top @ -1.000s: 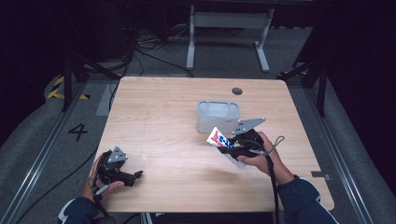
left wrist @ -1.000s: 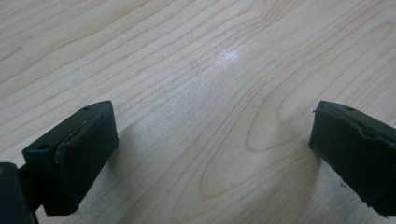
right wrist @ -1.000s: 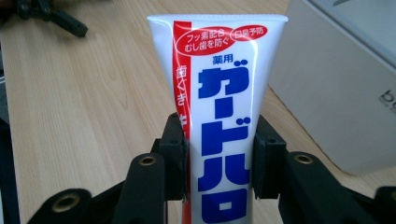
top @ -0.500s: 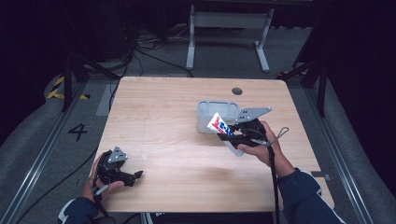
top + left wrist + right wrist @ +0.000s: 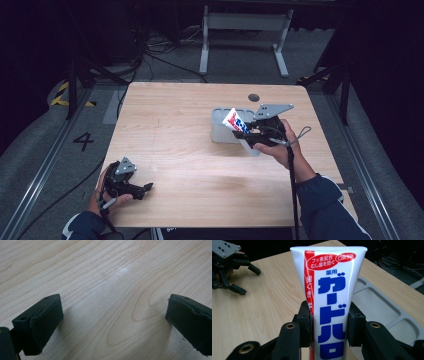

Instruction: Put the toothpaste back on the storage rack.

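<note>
Left claw [image 5: 145, 188]: rests at the near-left corner of the surface [image 5: 175, 130], held in the left hand [image 5: 107, 192]. Jaws spread wide, nothing between them; in the left gripper view they frame bare wood grain. It also shows far off at the upper left of the right gripper view [image 5: 244, 280].

Tray [image 5: 220, 131]: grey, with compartments, right of centre on the surface. In the right gripper view it lies behind and to the right of the tube, shallow compartments visible [image 5: 382, 307].

Tube [image 5: 236, 123]: white, red and blue print, flat crimped end up and tilted left, over the tray's near-right part, clear of the surface.

Right claw [image 5: 248, 136]: in the right hand [image 5: 277, 145], pinching the tube. In the right gripper view the pads press both sides of the tube [image 5: 329, 302] at mid-body.
</note>
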`<action>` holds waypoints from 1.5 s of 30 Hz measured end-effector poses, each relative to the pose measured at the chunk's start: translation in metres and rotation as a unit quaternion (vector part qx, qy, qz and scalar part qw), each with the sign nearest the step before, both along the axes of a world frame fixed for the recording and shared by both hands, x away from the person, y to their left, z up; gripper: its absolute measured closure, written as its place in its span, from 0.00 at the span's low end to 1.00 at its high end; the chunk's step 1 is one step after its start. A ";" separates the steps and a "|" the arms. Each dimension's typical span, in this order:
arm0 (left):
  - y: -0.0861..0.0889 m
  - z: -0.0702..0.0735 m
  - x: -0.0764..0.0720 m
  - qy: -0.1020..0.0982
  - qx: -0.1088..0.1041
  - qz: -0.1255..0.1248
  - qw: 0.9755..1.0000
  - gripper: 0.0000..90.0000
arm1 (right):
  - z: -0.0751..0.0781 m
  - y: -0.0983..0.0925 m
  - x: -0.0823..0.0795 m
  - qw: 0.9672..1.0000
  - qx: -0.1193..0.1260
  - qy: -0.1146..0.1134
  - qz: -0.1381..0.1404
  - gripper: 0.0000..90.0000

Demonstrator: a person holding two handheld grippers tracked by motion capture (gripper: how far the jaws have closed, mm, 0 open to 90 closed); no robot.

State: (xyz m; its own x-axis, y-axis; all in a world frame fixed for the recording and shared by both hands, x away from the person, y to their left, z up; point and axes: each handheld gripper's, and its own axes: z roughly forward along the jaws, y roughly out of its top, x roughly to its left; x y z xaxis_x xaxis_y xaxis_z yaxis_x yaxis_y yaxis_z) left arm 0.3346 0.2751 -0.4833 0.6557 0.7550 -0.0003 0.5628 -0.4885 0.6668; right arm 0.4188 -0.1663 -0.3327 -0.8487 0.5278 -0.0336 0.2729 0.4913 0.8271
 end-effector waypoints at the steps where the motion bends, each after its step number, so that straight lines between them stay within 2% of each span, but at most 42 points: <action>1: 0.000 0.000 0.000 0.000 0.001 -0.001 1.000 0.02 | 0.001 0.000 0.001 1.000 0.000 -0.003 -0.003 0.70; 8: 0.000 0.000 0.000 0.000 0.000 0.000 1.000 0.02 | 0.014 -0.004 0.011 1.000 0.010 -0.014 -0.016 0.70; 20: 0.000 0.000 0.000 0.000 0.001 -0.001 1.000 0.02 | 0.021 -0.002 0.024 0.999 0.016 -0.021 -0.028 0.70; 26: 0.000 0.000 0.000 0.000 0.000 -0.001 1.000 0.02 | 0.027 0.002 0.031 0.999 0.017 -0.025 -0.034 0.70; 27: 0.000 0.000 0.000 0.000 0.001 -0.001 1.000 0.02 | 0.029 0.004 0.033 0.999 0.025 -0.024 -0.036 0.70; 33: 0.000 0.000 0.000 0.000 0.001 -0.001 1.000 0.02 | 0.035 0.010 0.037 0.998 0.023 -0.032 -0.038 0.70; 37: 0.000 0.000 0.000 0.000 0.001 -0.001 1.000 0.02 | 0.037 0.013 0.041 0.998 0.030 -0.035 -0.035 0.70; 40: 0.000 0.001 0.000 0.002 0.002 -0.002 1.000 0.02 | 0.037 0.018 0.044 0.998 0.023 -0.040 -0.036 0.70; 45: 0.000 0.000 0.000 0.002 0.002 -0.002 1.000 0.02 | 0.037 0.022 0.049 0.998 0.025 -0.044 -0.037 0.70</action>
State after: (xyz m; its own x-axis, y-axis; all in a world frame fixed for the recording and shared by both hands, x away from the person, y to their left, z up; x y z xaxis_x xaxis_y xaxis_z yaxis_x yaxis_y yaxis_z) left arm 0.3347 0.2755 -0.4828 0.6591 0.7520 -0.0003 0.5633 -0.4934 0.6628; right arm 0.4681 -0.1446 -0.2955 -0.8021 0.5919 -0.0797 0.2313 0.4309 0.8723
